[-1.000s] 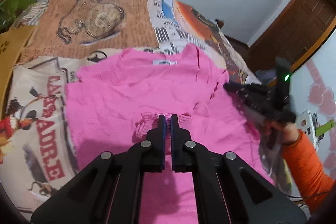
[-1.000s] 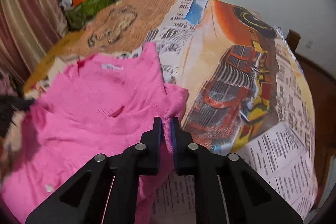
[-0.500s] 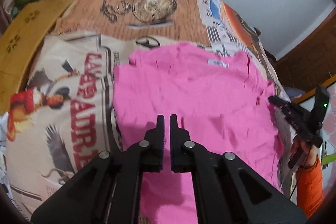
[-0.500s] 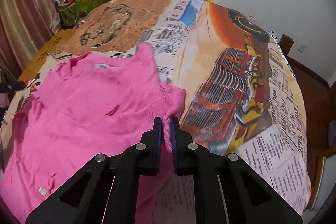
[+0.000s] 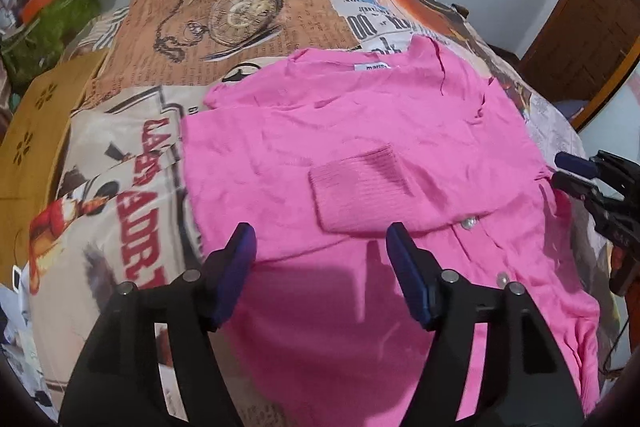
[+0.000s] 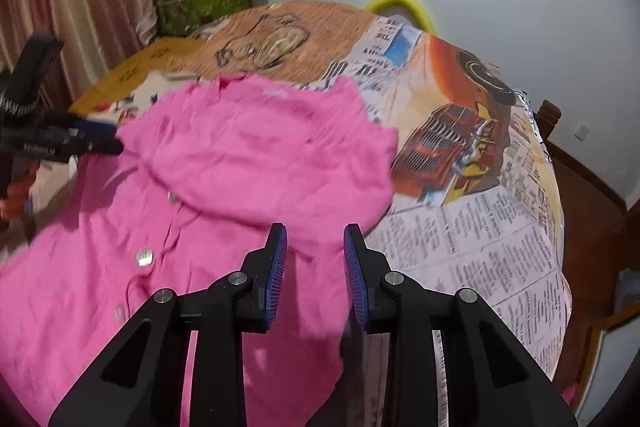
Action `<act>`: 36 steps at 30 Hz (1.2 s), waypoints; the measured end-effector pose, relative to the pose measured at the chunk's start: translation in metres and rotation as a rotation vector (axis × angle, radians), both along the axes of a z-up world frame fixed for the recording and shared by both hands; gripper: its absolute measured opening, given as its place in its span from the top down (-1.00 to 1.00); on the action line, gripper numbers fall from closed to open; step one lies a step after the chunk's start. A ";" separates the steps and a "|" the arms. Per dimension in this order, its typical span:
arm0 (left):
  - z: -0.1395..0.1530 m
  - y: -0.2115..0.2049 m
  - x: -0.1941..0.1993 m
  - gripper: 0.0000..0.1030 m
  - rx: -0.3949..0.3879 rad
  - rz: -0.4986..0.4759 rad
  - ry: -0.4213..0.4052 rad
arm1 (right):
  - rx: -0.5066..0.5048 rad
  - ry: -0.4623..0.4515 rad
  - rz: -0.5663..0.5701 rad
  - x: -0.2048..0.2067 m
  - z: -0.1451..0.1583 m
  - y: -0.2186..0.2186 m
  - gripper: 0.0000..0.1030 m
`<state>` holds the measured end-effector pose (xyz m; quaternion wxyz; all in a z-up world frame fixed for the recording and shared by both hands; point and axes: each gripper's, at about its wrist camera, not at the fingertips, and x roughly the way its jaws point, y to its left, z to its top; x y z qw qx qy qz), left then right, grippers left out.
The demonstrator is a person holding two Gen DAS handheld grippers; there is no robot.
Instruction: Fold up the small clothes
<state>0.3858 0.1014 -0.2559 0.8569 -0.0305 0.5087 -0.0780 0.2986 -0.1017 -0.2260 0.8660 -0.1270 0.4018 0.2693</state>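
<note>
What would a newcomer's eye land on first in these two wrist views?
The bright pink top spread across the middle of the bed, a ribbed cuff folded onto its centre. Under it, the loud printed bedspread, with a pocket watch at the far end and a red truck at one side. In front, the left gripper and the right gripper hang over the top, opening, nothing between the fingers.

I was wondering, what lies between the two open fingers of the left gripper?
In the left wrist view, only the pink garment lies between the opening jaws of the left gripper, its ribbed cuff just beyond them.
</note>
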 end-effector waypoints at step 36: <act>0.043 0.001 0.024 0.47 -0.242 0.086 0.076 | 0.148 0.007 0.200 0.009 -0.001 0.097 0.88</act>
